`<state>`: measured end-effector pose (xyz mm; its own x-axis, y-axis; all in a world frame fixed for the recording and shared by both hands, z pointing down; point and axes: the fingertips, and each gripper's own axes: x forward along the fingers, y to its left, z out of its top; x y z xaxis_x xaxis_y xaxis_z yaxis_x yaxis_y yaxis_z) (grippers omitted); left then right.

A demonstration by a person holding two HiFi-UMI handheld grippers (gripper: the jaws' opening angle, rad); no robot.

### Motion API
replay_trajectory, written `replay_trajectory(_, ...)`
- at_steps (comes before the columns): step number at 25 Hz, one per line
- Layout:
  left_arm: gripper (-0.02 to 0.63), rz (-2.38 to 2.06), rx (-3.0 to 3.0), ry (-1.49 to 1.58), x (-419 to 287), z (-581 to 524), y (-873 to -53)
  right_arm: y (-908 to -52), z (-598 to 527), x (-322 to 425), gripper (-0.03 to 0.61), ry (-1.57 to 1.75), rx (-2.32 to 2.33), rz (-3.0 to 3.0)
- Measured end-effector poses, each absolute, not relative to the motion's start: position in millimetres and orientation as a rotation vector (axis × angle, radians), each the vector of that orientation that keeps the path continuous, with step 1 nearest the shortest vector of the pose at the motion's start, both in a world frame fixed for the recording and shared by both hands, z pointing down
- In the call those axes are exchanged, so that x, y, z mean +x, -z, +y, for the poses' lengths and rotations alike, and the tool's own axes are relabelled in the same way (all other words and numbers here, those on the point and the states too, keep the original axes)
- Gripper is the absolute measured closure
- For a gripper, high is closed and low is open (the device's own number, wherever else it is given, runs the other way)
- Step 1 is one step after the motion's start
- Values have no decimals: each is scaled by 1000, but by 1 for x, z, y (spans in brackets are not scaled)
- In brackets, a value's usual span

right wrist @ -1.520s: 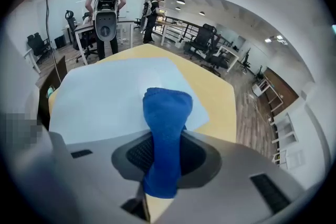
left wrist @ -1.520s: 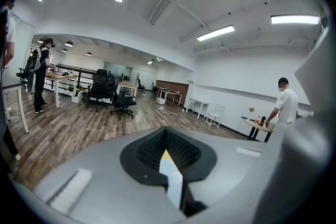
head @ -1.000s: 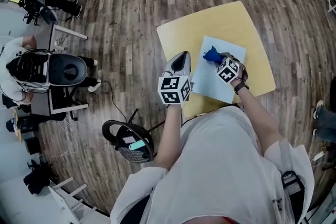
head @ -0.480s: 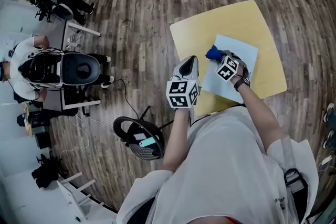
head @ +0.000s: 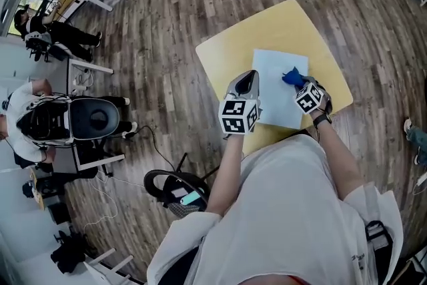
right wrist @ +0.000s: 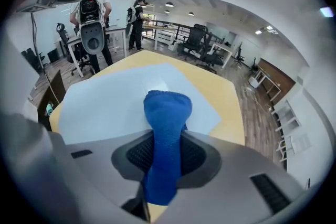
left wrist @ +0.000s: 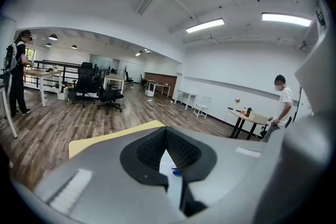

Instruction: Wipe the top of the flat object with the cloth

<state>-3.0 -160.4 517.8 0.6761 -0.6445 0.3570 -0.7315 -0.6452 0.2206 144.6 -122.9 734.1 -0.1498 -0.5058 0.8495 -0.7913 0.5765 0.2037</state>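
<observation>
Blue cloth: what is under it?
Under the blue cloth, held in the right gripper, lies the white flat sheet, on the yellow table. The patch of sheet right beneath the cloth is covered, so I cannot see it.

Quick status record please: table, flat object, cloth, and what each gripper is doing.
surface: yellow table
flat object: white sheet, lying flat on the table
cloth: blue cloth, its free end over the sheet, apparently touching it
right gripper: shut on the cloth, over the sheet's right part
left gripper: jaws together, nothing in them, by the sheet's left edge
</observation>
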Motion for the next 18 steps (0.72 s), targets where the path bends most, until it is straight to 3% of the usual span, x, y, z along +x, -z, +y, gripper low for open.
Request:
replay_trajectory(9,608,-1056,2566,-363,15,-156,-525,-738,-112,164,482,-408,1081,-1766)
replay_trajectory(18,607,-1224,2483,-352,-35,-154,-524,-717,-143,37,482,-298,833,-2001)
